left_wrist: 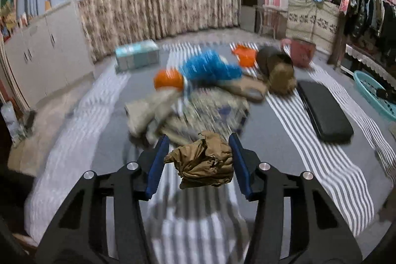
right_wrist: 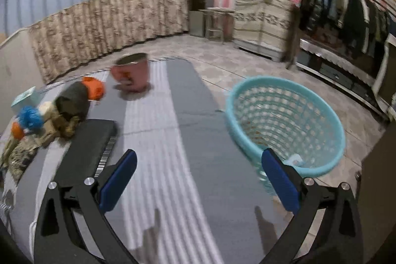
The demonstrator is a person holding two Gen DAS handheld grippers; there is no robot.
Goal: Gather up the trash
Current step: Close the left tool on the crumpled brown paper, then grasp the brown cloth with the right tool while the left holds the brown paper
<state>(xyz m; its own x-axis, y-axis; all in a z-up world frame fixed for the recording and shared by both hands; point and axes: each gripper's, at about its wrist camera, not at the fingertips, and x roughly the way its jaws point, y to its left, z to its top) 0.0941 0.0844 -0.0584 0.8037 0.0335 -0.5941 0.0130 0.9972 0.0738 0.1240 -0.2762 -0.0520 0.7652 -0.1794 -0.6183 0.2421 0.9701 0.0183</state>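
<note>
My left gripper [left_wrist: 199, 160] is shut on a crumpled brown paper wad [left_wrist: 204, 163] and holds it above the striped mat [left_wrist: 309, 162]. Beyond it lies a pile of trash [left_wrist: 198, 95]: beige and patterned wrappers, an orange piece [left_wrist: 168, 81], a blue fuzzy thing [left_wrist: 210, 66]. My right gripper [right_wrist: 198, 180] is open and empty above the mat [right_wrist: 178, 140]. A teal plastic basket [right_wrist: 284, 125] stands on the floor just right of the mat, by my right fingertip; a small scrap lies inside. The pile shows at the left in the right wrist view [right_wrist: 37, 125].
A black flat case [left_wrist: 324, 110] lies right of the pile. A pink bucket [right_wrist: 132, 73] stands at the mat's far end. A teal box [left_wrist: 137, 55], white cabinets [left_wrist: 47, 46], curtains and a clothes rack [right_wrist: 346, 11] line the room.
</note>
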